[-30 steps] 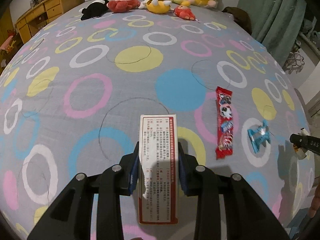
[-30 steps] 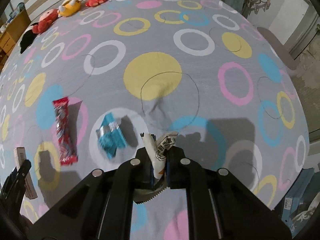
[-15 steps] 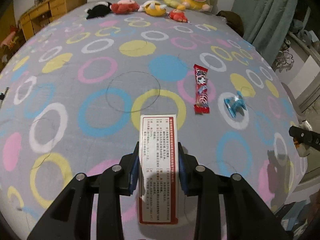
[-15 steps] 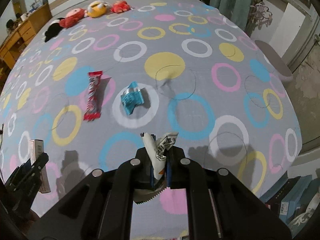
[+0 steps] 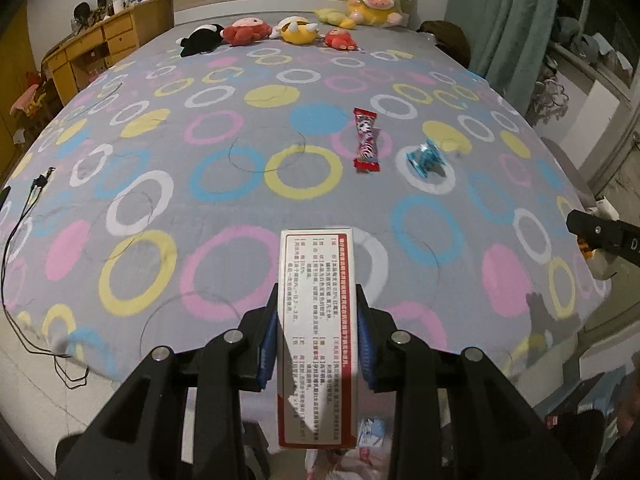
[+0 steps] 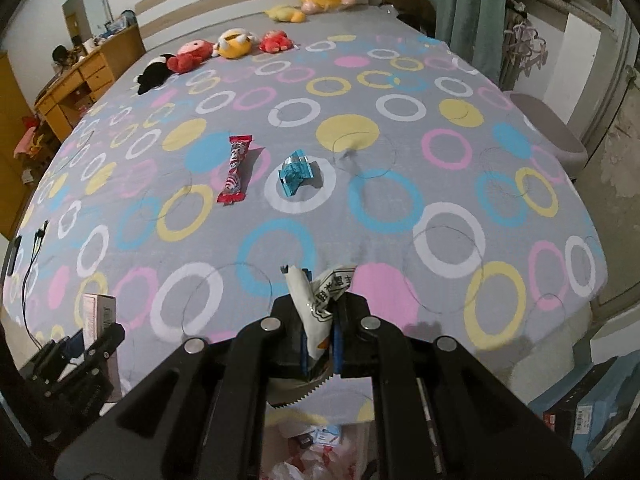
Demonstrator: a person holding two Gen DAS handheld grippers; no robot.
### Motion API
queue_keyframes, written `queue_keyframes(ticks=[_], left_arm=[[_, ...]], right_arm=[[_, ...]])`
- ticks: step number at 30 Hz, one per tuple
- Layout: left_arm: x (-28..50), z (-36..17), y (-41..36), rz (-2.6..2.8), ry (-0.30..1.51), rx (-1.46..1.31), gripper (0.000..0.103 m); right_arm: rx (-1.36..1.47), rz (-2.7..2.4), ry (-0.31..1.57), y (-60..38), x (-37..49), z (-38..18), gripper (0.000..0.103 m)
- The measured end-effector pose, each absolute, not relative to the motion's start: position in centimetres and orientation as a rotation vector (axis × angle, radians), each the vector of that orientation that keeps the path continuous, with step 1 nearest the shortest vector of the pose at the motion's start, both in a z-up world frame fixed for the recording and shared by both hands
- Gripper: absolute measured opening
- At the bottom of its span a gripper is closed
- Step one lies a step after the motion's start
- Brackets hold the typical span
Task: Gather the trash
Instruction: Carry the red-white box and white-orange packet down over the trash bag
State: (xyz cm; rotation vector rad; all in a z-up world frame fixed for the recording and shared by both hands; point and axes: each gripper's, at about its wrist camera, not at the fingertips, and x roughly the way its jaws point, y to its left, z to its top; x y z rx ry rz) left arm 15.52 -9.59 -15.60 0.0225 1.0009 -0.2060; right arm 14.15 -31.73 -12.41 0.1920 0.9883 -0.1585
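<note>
The left tool (image 5: 318,344) is gripping a white carton with red-edged print (image 5: 317,336) by its long sides, jaws only as far apart as the box is wide, and the right tool (image 6: 320,332) is pinched tight on a crumpled white wrapper (image 6: 320,294) that is sticking up between its pads. Both are drawing back from the bed (image 5: 240,208): a second ago each was hanging low over the ringed cover, right beside the remaining litter, and now the whole mattress is spreading out ahead of them and its near edge is showing under the fingers. Beneath both tools a bag of collected rubbish (image 6: 312,456) is coming into sight on the floor, so to my eye the two loads are being carried to it and are nearly over the drop. Further out, two pieces are lying on the cover waiting for another trip: a red candy wrapper (image 5: 366,140) and, just beside it, a scrunched blue wrapper (image 5: 425,159) sitting on a white ring. A black cable (image 5: 24,248) is trailing off the left edge of the bed, and soft toys (image 5: 292,30) are lined up by the headboard, none of which looks like trash.
</note>
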Motion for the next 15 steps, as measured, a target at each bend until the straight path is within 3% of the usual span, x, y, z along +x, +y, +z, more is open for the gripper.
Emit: queue_keyframes(ticks=[15], left_arm=[[6.6, -11.9, -10.5, -0.302, 0.944, 0.077, 0.032]], right_arm=[[0.18, -0.127, 0.859, -30.5, 3.8, -11.0, 0.009]])
